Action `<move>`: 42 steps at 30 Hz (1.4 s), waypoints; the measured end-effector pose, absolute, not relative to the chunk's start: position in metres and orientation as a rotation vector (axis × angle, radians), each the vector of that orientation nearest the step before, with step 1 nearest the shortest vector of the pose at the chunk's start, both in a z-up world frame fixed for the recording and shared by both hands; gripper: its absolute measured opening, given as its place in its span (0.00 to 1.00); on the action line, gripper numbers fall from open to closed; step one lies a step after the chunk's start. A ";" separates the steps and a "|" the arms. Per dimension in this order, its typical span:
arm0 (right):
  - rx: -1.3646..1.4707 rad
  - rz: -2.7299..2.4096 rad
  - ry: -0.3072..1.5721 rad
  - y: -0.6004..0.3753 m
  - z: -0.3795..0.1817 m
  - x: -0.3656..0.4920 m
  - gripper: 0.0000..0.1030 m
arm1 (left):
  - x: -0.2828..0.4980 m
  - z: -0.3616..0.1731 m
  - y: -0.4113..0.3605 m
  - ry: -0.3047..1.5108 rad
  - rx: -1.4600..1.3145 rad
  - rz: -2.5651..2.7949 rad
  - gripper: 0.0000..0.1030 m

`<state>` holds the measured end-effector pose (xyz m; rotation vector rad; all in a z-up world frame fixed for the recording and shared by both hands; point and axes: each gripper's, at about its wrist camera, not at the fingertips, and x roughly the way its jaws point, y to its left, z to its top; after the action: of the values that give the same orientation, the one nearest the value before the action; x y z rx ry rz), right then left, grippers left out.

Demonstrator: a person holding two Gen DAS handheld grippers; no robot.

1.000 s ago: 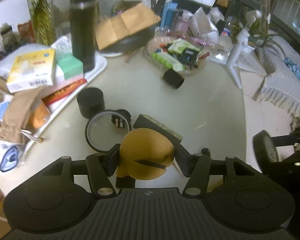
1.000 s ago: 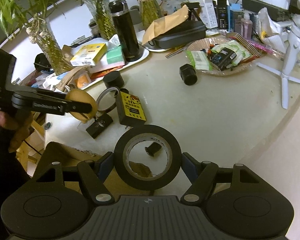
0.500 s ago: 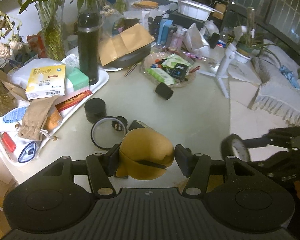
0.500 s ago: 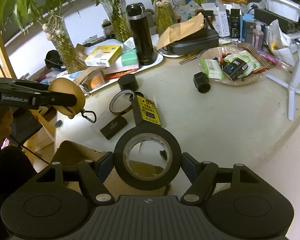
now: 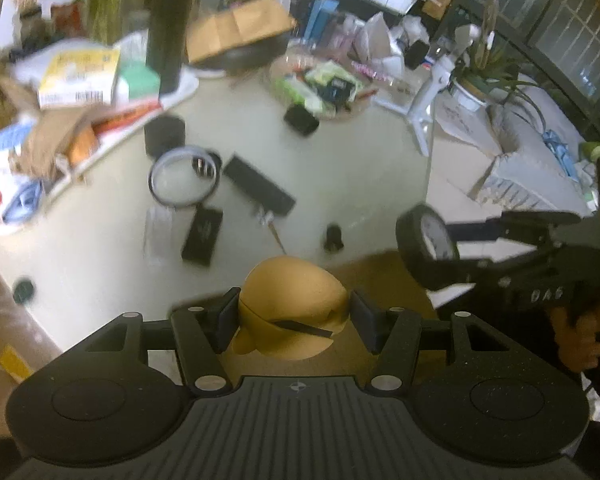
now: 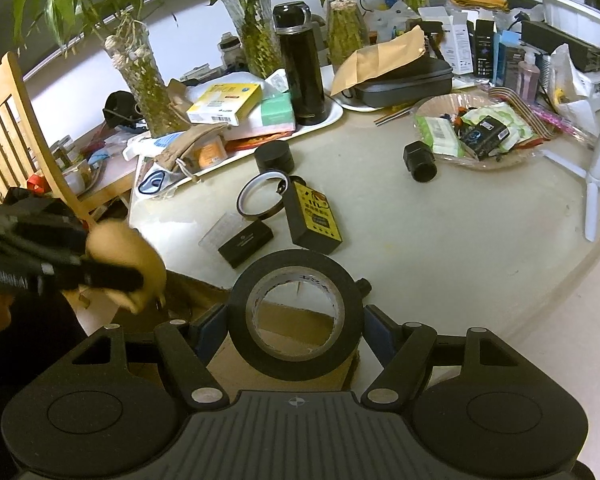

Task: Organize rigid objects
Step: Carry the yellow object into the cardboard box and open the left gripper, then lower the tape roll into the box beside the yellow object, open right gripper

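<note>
2 tongs [image 5: 294, 312] [image 6: 294, 322] pulled back from table [image 6: 440, 248], still gripping tan pouch [image 5: 294, 300], black tape roll [image 6: 294, 320].

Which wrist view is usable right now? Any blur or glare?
Left wrist: motion blur across the table clutter, box text unreadable; only the tan object in the left gripper is fairly sharp. Right wrist: sharp, even light, tape roll and yellow-labelled box crisp; fisheye bends the table edge.

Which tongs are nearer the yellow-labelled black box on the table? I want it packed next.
Right. The right tongs, shut on a black tape roll, hang just in front of the yellow-labelled black box. The left tongs, gripping a tan rounded object, sit further off to its left.
</note>
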<state>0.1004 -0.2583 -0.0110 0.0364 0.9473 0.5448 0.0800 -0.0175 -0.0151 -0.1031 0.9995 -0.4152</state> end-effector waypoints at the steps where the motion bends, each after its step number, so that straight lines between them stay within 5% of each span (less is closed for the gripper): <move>1: 0.036 0.547 0.948 -0.258 -0.011 0.100 0.73 | 0.079 -0.020 -0.017 1.013 -0.111 -0.412 0.55; 14: 0.020 0.561 0.975 -0.253 -0.019 0.093 0.73 | 0.079 -0.059 -0.018 1.077 -0.236 -0.388 0.54; 33: 0.015 0.567 1.008 -0.251 -0.028 0.090 0.73 | 0.047 -0.026 -0.023 0.953 0.113 -0.240 0.56; 37: 0.014 0.578 1.019 -0.248 -0.030 0.090 0.73 | 0.042 -0.022 -0.021 0.938 0.116 -0.228 0.69; 42: 0.006 0.595 1.040 -0.243 -0.032 0.089 0.73 | 0.036 -0.019 -0.018 0.921 0.116 -0.226 0.73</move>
<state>0.0892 -0.2433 -0.0323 0.0064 1.0401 0.5954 0.0365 -0.0184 -0.0191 0.1158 0.9206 -0.2263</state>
